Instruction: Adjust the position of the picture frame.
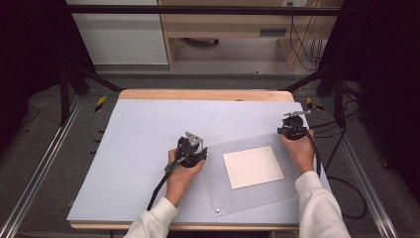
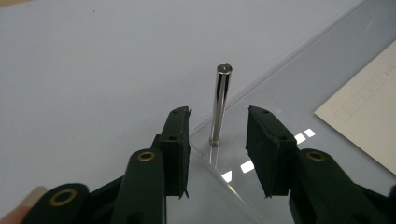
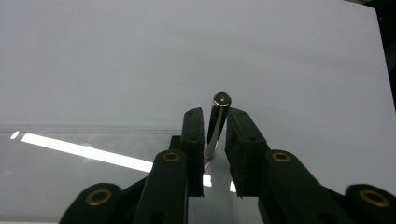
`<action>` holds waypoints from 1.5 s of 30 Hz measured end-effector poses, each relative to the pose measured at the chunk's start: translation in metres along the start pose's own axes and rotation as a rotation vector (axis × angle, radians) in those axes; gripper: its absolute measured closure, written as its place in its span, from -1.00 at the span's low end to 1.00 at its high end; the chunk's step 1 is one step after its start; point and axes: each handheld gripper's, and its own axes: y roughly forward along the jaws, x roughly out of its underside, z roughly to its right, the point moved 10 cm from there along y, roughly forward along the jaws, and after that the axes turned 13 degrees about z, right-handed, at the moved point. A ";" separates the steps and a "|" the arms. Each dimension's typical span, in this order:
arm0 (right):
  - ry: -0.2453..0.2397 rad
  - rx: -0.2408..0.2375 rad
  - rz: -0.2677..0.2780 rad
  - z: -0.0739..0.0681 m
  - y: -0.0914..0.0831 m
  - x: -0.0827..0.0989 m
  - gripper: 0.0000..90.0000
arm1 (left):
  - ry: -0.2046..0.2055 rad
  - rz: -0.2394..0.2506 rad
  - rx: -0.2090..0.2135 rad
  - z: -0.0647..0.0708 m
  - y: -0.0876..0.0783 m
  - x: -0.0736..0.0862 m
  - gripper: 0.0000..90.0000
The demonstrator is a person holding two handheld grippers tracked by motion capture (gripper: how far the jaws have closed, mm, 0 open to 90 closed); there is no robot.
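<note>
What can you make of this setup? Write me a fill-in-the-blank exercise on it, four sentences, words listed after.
1. The left pin stands ____ between the jaws of the left tool, touching neither.
2. The right tool is shut on the other metal ____.
3. The pale card lies on the clear plate, between the two ____.
4. The person's sleeves are ____.

Missing words: upright; pin; tools; white.
</note>
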 end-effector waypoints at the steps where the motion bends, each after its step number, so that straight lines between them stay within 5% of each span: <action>1: -0.001 -0.005 0.001 0.000 0.002 0.000 0.81 | -0.015 0.002 0.003 0.000 0.001 0.000 0.37; 17: -0.002 -0.022 -0.007 -0.002 0.007 0.003 0.89 | -0.062 0.020 -0.016 0.003 0.012 0.004 0.56; 27: 0.015 -0.001 -0.018 -0.002 0.007 0.003 0.90 | -0.094 0.021 -0.030 0.000 0.021 0.006 0.84; 36: 0.038 0.038 -0.021 -0.003 0.007 0.003 0.90 | -0.057 0.024 -0.059 0.001 0.022 0.006 0.87; 45: 0.013 0.041 -0.030 -0.004 0.002 -0.002 0.91 | -0.047 -0.021 -0.013 -0.002 0.020 0.000 0.89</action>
